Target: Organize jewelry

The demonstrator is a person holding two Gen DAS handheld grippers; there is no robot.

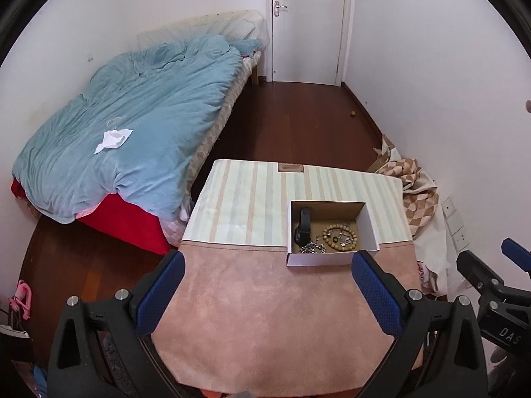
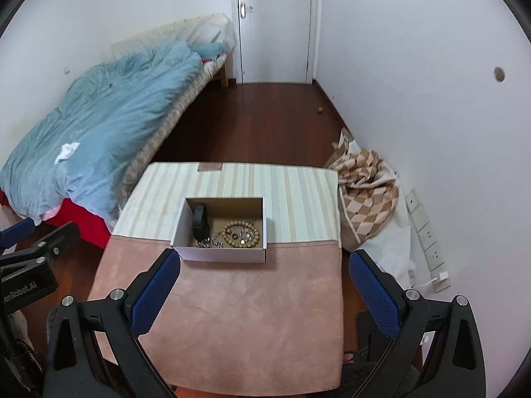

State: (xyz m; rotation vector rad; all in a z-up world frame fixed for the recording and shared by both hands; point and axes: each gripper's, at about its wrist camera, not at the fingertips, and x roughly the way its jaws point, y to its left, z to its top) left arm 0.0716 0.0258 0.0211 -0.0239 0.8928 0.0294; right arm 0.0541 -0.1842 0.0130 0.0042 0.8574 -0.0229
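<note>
Both tongs released: left gripper (image 1: 268, 285), right gripper (image 2: 264, 285). Round wooden bead bracelet (image 2: 241, 230) in white cardboard box (image 2: 222, 254) likely light, limp, rolls easily. Pinch across the bead string.

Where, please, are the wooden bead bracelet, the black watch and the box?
Wooden bead bracelet (image 1: 340, 238): left wrist view, its bead ring.
Black watch (image 1: 302, 227): left wrist view, its strap.
Box (image 2: 223, 254): right wrist view, its front wall.

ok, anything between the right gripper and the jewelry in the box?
Only the box's own near wall. The right gripper is open, above the pink mat, with the open-topped box just ahead. The bead bracelet, chain and black watch lie uncovered inside, reachable from above.
</note>
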